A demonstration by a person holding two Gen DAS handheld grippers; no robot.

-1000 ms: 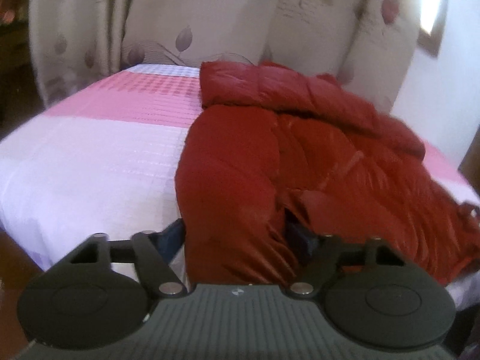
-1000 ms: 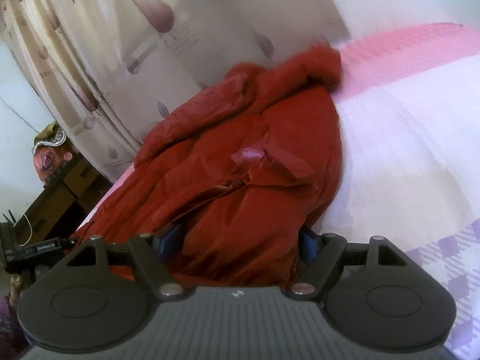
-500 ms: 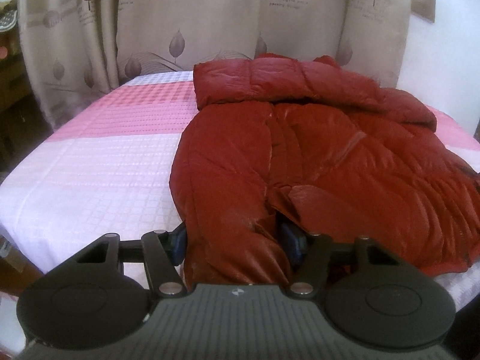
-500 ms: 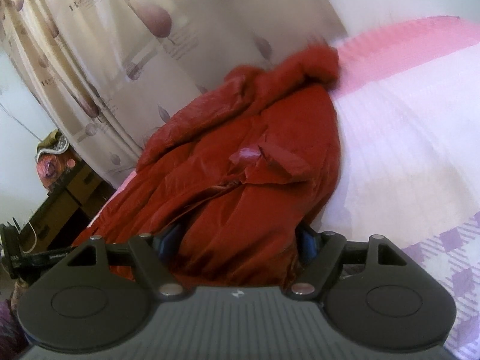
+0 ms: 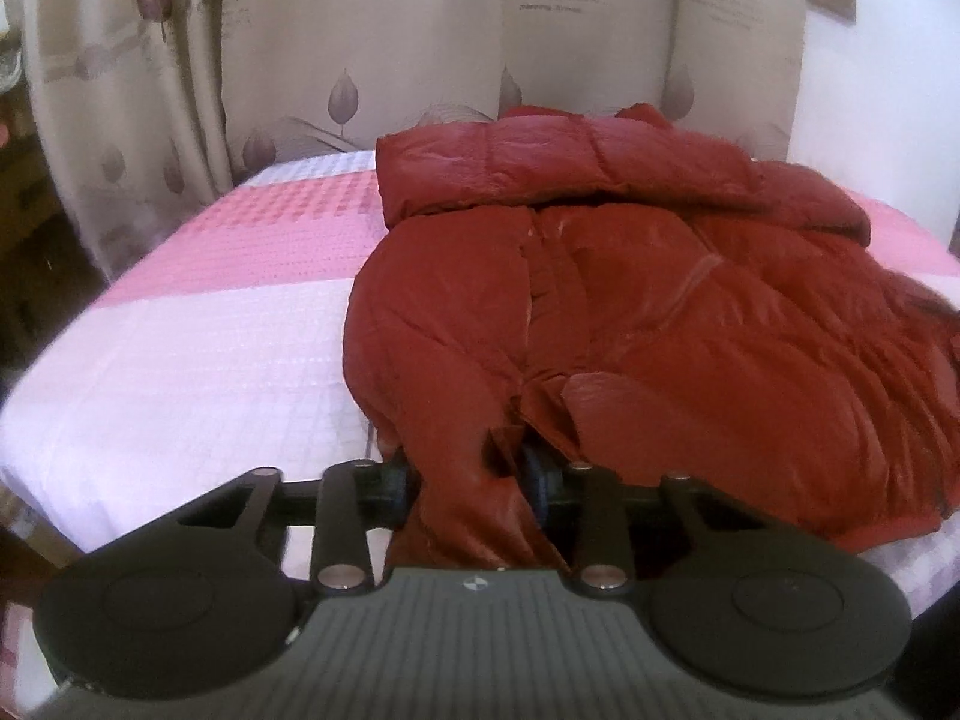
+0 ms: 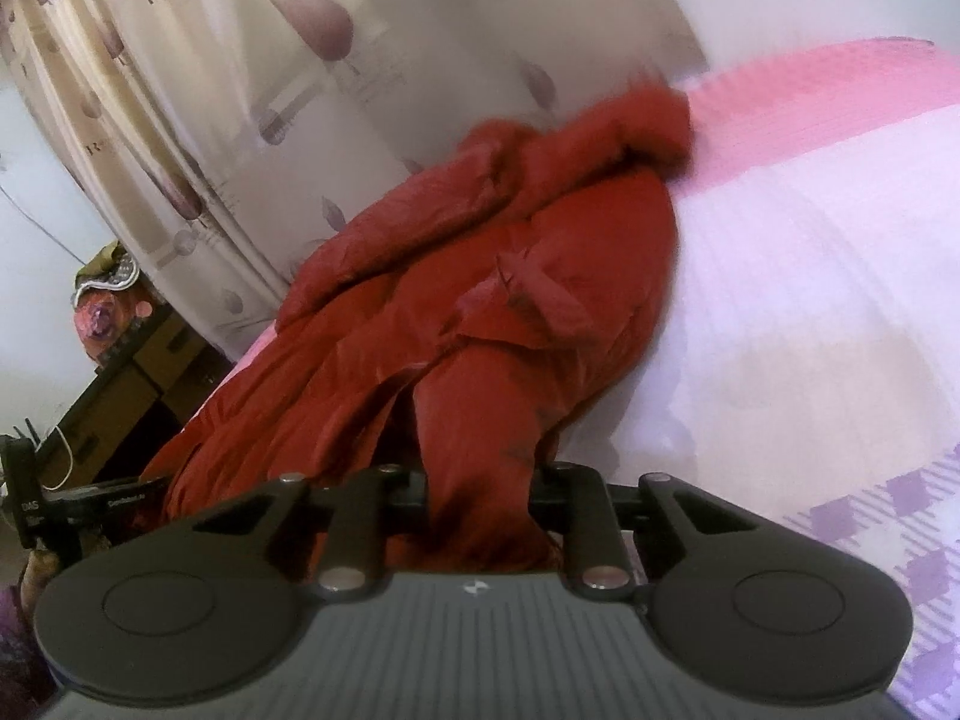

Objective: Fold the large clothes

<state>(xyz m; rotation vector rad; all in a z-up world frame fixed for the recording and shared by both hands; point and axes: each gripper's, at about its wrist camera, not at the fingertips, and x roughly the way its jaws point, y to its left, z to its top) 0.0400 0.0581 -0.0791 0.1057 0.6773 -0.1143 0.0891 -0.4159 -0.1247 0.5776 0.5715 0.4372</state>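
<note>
Left wrist view shows my left gripper [image 5: 468, 480] clamped on a bunched fold at the near hem of the red puffer jacket [image 5: 630, 300], which lies spread on the pink and white bedspread [image 5: 198, 348], collar end toward the leaf-print curtain [image 5: 360, 48]. On the right wrist view, my right gripper [image 6: 480, 495] pinches another fold of the jacket [image 6: 480, 300] at the bed's edge, beside a dark wooden cabinet [image 6: 126, 396]
</note>
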